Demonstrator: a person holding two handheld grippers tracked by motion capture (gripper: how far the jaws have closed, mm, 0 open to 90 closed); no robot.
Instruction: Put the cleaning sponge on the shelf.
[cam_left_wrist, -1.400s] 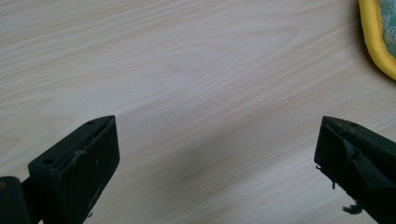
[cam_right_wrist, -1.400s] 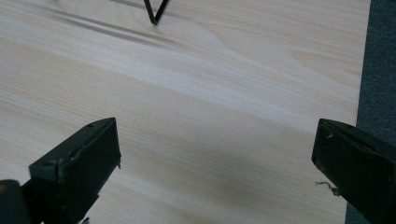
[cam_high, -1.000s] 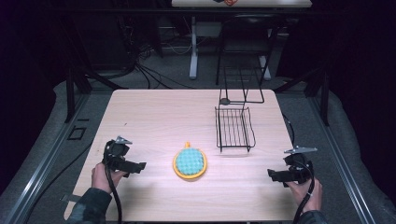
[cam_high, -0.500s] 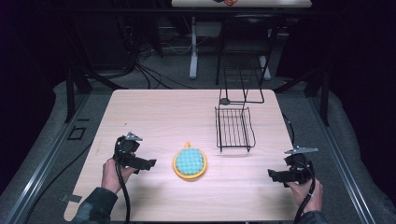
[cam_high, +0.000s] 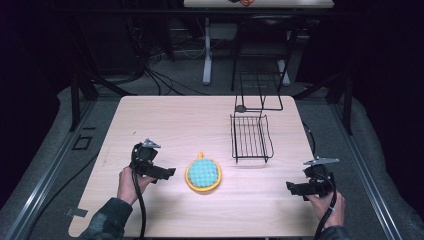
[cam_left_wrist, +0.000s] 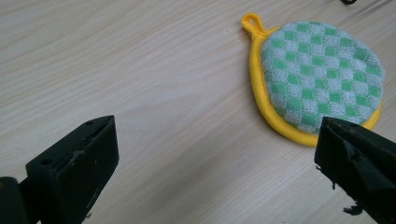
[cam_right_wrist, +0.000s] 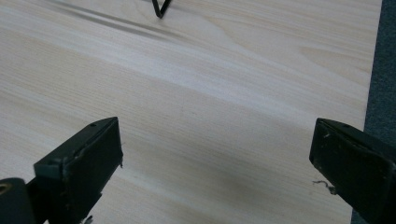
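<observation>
Hidden or cut off: in our left gripper view the near edge of the pot holder (cam_left_wrist: 322, 77) slips behind our right-hand jaw tip, and a dark scrap at the top right corner is clipped too short to name.
Hard to make out: in our right gripper view we catch just a black wire corner of the rack (cam_right_wrist: 159, 8) at the top edge; the rest is cut away.
Left gripper (cam_high: 167, 173): jaws spread wide, nothing between them but bare table (cam_left_wrist: 154, 84).
Left hand (cam_high: 131, 182): we come in from the near edge, sleeve low, gripper angled across toward the pot holder.
Pot holder: round, green-checked with a yellow rim and loop, lying flat just ahead of our left fingertips and off to their right side, not touched.
Right gripper (cam_high: 292, 187): jaws wide apart too, empty, pointing leftward over bare wood near the table's near right corner.
Right hand (cam_high: 330, 202): low at the near edge, well apart from the pot holder.
Rack: beyond our right fingertips, standing between the two grippers and farther up the table.
</observation>
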